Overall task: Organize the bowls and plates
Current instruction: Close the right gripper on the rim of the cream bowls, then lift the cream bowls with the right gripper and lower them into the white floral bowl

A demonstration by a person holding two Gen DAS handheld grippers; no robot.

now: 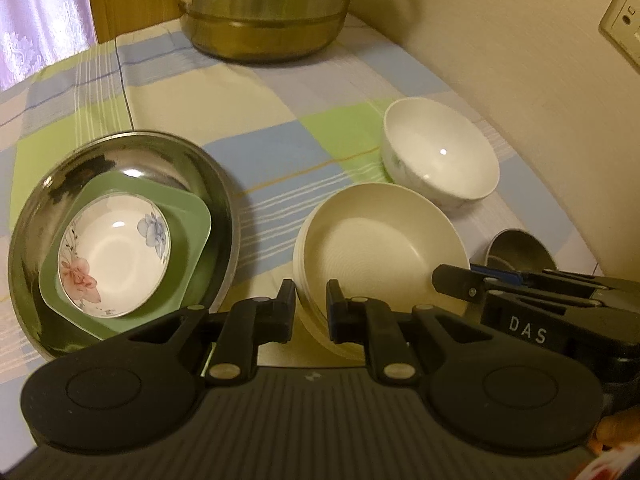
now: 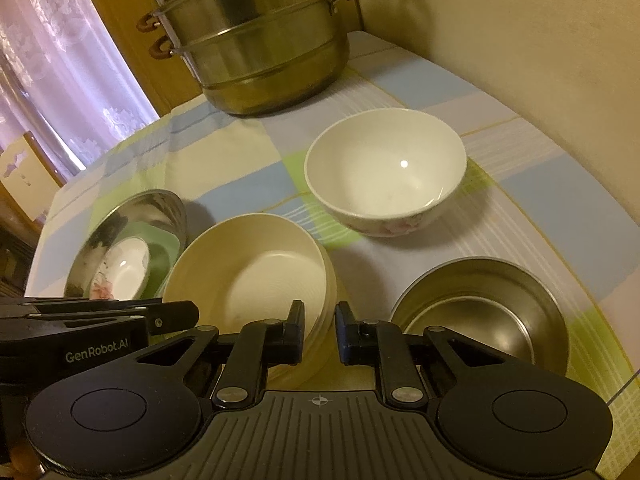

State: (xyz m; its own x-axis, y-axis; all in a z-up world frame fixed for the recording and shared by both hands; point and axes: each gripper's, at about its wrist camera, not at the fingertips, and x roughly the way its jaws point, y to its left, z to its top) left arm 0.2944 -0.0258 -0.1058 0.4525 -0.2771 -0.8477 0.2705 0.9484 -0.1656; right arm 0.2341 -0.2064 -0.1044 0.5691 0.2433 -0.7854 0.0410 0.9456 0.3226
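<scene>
The left gripper [image 1: 311, 307] clamps the near-left rim of the cream bowl [image 1: 380, 248], which sits upright, mouth up, on the checked tablecloth [image 1: 280, 120]; the right gripper [image 2: 320, 330] pinches its near-right rim. Only the left wrist view shows the floral dish [image 1: 114, 254] fully, nested on a green plate [image 1: 192, 216] inside the steel basin [image 1: 216, 184]; only the right wrist view shows the whole steel bowl [image 2: 480, 320]; the white bowl [image 2: 386, 168] stands behind.
</scene>
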